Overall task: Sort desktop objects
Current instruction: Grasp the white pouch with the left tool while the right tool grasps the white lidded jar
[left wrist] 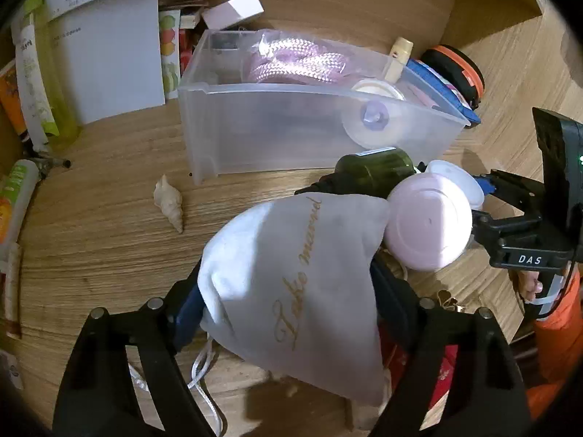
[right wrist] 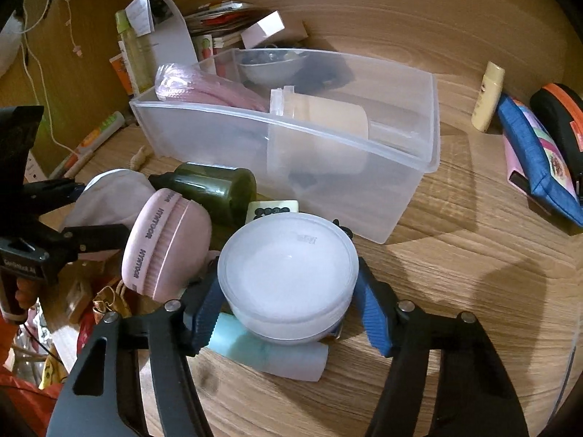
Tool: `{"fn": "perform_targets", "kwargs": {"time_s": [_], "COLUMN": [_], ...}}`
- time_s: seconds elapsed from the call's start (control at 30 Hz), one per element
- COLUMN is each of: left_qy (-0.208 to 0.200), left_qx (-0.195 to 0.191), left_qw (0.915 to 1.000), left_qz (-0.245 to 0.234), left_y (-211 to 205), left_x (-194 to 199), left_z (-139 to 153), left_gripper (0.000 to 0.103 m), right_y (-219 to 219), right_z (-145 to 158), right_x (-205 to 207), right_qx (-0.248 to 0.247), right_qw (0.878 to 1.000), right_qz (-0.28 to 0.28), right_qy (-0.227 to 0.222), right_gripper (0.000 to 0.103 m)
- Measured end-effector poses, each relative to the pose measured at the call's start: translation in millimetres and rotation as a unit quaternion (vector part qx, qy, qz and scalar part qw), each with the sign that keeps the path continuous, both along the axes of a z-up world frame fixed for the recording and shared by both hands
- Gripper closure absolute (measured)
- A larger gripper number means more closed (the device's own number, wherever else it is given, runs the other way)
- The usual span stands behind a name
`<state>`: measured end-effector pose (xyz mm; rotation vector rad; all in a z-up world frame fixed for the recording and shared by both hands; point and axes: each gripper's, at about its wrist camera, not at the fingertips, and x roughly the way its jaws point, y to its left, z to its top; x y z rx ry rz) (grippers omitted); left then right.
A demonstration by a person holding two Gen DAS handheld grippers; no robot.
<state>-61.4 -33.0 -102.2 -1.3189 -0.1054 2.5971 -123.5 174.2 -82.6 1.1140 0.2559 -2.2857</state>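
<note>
labels: HYMTOOR on the pink round case (right wrist: 165, 244), gold script on the pouch (left wrist: 291, 291), unreadable | my left gripper (left wrist: 291, 313) clamps the pouch | my right gripper (right wrist: 288, 302) squeezes the white tub (right wrist: 288, 273), both low before the clear bin (right wrist: 291, 145)

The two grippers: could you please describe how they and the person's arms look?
Both the left gripper and the right gripper have black angular frames with silver rivets and ribbed blue finger pads. The right one's body carries white "DAS" lettering. An orange sleeve covers the arm behind it.
</note>
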Motion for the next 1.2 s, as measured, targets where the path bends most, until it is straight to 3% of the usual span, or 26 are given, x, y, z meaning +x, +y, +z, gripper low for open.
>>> {"fn": "perform_targets", "kwargs": {"time_s": [0.2,0.27,0.47,1.2], "left_qy": [0.012,0.017,0.020,0.077], "left_qx": [0.005,0.008,0.041,0.071], "left_qw": [0.9999,0.9998,0.9985,0.9910], "left_qz": [0.003,0.007,0.030,0.083], "left_y": [-3,-5,-21,-46], "left_x": [3,6,14,39], "left_z": [3,5,7,35], "left_gripper": [0.034,0.042,0.049,0.059], "right_y": [6,8,14,29], "right_z": [2,5,18,56], "right_x": [-1,0,7,31], "right_qx": [-0.004,-0.008,-0.021,-0.050], "right_qw": [1.000,1.000,0.999,0.996], "right_qz": [-0.014,-0.017,-0.020,-0.033], "right_qy": [0.000,0.002,0.014,0.059], "right_gripper": [0.040,0.040,0.040,0.040]}}
